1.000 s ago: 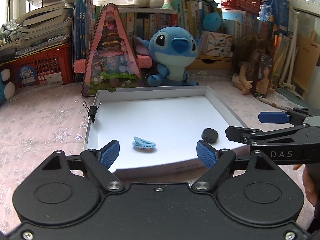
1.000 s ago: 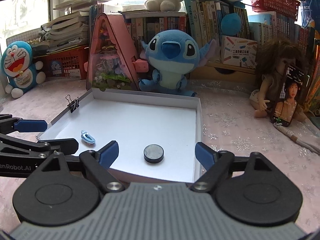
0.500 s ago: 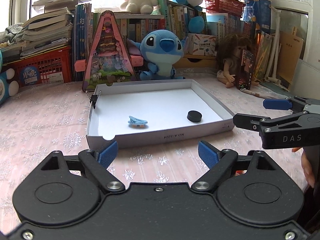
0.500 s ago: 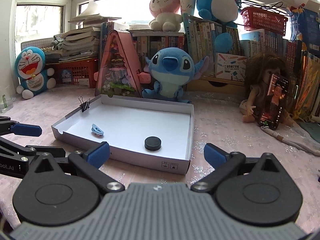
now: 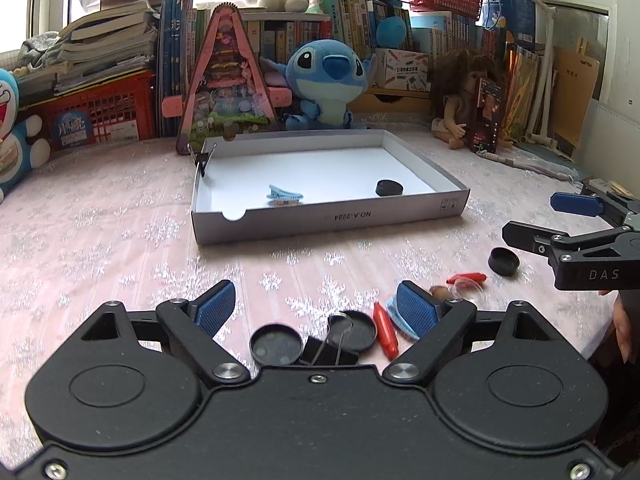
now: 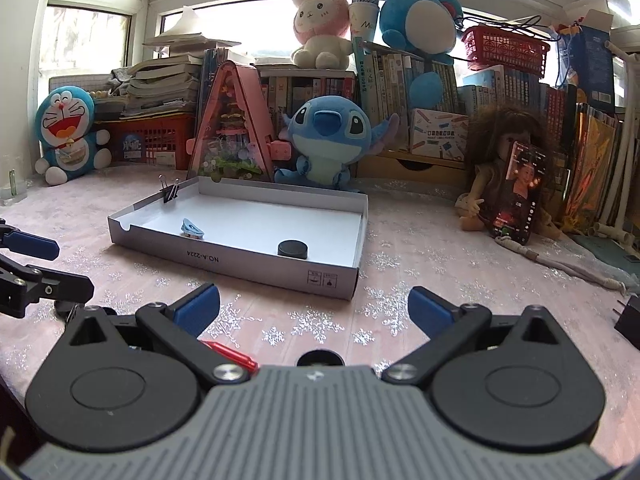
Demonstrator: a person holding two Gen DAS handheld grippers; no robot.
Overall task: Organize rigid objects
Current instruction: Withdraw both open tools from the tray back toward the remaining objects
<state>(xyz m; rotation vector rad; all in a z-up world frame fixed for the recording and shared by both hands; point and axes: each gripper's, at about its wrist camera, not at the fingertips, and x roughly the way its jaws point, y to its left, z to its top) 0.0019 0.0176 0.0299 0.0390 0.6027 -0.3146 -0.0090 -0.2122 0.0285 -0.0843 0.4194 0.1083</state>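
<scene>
A white cardboard tray [image 5: 328, 216] [image 6: 248, 260] lies on the pink tablecloth. It holds a light-blue hair clip [image 5: 285, 195] [image 6: 192, 228] and a black puck [image 5: 389, 188] [image 6: 293, 249]. A black binder clip [image 5: 204, 158] grips its left wall. My left gripper [image 5: 316, 308] is open above loose items: two black caps [image 5: 276, 344], a binder clip [image 5: 328, 350], a red clip [image 5: 385, 330] and a blue clip [image 5: 394, 312]. To their right lie another red clip [image 5: 466, 279] and a black cap [image 5: 503, 261]. My right gripper [image 6: 314, 312] [image 5: 530, 218] is open, empty, over a red clip [image 6: 230, 354] and a cap [image 6: 320, 358].
A blue plush [image 5: 328, 76], a pink triangular toy house [image 5: 226, 84], a doll holding a phone [image 6: 516, 192], books and red baskets line the back. A cord [image 6: 560, 264] lies at the right. The left gripper [image 6: 68, 268] shows at the right wrist view's left edge. A hand [image 5: 622, 332] shows at the right.
Both grippers have drawn back from over the tray toward the near side of the table. The loose items have come into view under them. The right jaws have spread wider.
</scene>
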